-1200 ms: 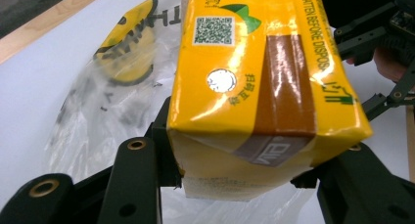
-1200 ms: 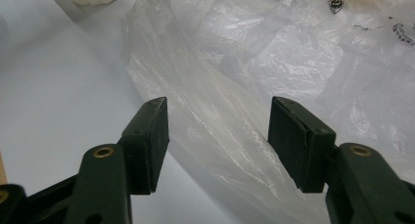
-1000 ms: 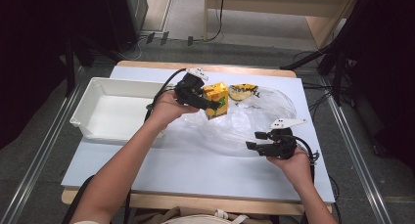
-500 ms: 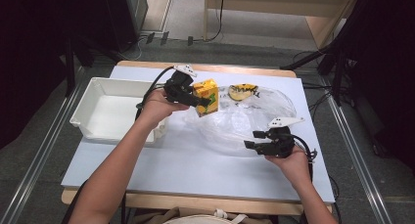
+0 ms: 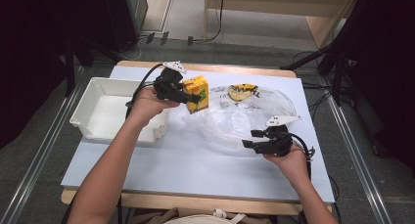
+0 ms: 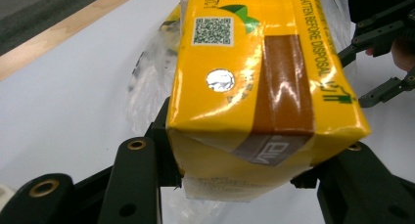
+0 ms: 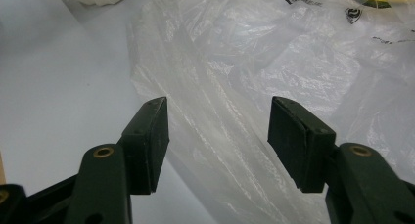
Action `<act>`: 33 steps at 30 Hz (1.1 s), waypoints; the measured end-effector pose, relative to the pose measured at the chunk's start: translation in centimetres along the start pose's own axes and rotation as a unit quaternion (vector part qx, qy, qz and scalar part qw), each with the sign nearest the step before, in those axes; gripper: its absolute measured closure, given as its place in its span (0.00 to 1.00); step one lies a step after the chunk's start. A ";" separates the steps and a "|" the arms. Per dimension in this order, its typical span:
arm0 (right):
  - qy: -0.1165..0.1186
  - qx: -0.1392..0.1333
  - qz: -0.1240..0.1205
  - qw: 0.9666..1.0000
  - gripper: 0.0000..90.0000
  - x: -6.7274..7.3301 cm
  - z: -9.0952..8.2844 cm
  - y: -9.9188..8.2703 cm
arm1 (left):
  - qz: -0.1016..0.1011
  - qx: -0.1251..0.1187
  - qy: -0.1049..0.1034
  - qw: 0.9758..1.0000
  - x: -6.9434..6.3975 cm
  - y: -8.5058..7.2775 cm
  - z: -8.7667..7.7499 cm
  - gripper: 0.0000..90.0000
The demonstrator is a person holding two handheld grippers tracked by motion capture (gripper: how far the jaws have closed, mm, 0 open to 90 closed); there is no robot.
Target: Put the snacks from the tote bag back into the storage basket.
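Note:
A yellow juice carton (image 5: 196, 93) hangs above the table, clamped between the jaws of my left gripper (image 5: 192, 98). The left gripper view brings the yellow juice carton (image 6: 254, 87) up close, with a QR code, a foil straw hole and brown tape on it, and my left gripper (image 6: 244, 170) squeezes its lower end. A crumpled clear plastic bag (image 5: 244, 119) lies at the table's middle right, with a yellow and black item (image 5: 242, 91) at its far edge. My right gripper (image 5: 249, 138) rests at the bag's near right edge. Its jaws (image 7: 218, 141) stand open over the plastic bag (image 7: 254, 77), holding nothing.
A white rectangular bin (image 5: 105, 111) stands at the table's left side, under my left forearm. The table top (image 5: 195, 160) is pale blue-white with a wooden front edge. Cables trail off the back of the table.
My left gripper has carried the carton leftward, away from the bag and toward the white bin. The right gripper has stayed where it was.

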State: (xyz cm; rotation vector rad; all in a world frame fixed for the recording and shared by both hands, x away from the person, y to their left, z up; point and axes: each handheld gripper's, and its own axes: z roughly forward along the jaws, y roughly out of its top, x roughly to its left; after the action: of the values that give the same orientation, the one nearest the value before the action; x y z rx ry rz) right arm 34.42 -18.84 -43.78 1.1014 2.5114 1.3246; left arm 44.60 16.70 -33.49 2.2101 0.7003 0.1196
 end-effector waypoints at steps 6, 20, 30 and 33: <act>0.002 0.002 -0.004 1.000 0.47 0.1 0.2 0.1 | -0.009 -0.004 0.006 1.000 0.8 -0.3 -0.8 0.58; 0.003 0.002 -0.005 1.000 0.47 0.1 0.2 0.2 | -0.027 -0.013 0.018 0.999 2.0 -0.9 -2.8 0.58; 0.002 0.003 -0.005 1.000 0.47 0.0 0.3 0.2 | -0.040 -0.016 0.033 0.999 3.0 -1.4 -4.3 0.58; 0.002 0.003 -0.005 1.000 0.47 0.0 0.3 0.2 | -0.043 -0.016 0.038 0.998 3.4 -1.7 -4.7 0.58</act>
State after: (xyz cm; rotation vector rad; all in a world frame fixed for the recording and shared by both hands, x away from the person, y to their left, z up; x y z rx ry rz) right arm 34.63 -18.56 -43.77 1.0862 2.5212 1.3189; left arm 45.32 22.53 -31.98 2.1506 0.8287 0.1705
